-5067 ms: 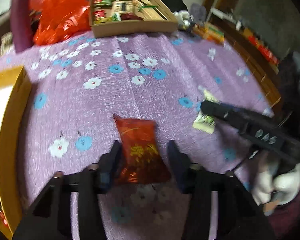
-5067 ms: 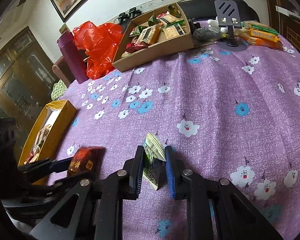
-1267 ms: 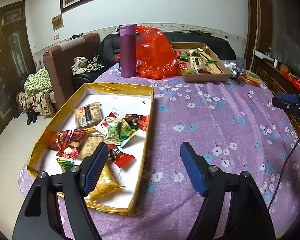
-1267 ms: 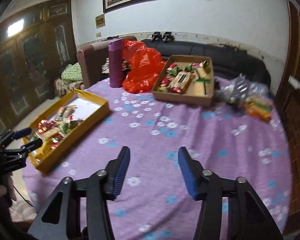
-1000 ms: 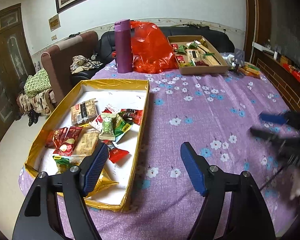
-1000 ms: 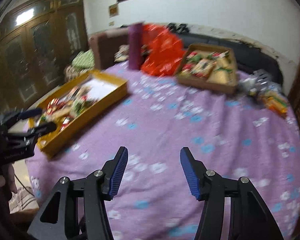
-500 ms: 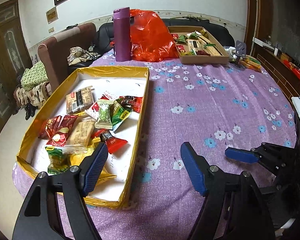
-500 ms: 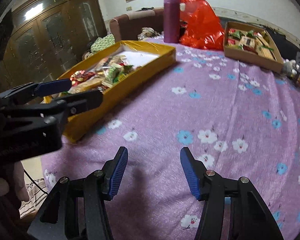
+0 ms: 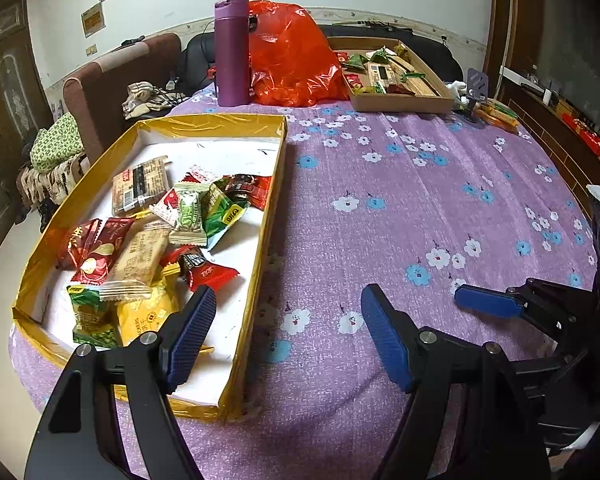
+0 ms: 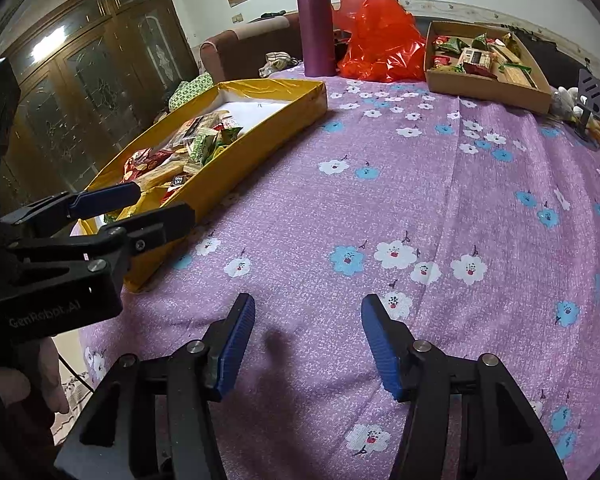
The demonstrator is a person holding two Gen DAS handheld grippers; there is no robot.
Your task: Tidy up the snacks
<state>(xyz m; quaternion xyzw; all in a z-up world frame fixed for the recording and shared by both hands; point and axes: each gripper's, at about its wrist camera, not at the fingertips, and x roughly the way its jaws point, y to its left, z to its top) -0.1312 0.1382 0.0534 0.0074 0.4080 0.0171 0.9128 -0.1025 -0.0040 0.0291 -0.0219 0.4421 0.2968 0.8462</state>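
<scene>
Left tool [image 9: 288,336] spread and empty by the gold snack tray [image 9: 274,196] — right tool [image 10: 308,346] likewise, over the floral tabletop [image 10: 440,184]

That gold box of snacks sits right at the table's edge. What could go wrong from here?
The gold cardboard box lies at the edge of the purple flowered tablecloth; a nudge from the left claw, open just above its near corner, might tip it off. The wrapped snacks are heaped loosely, so more could spill over. The right claw, also open and empty, is close by; they might collide.
</scene>
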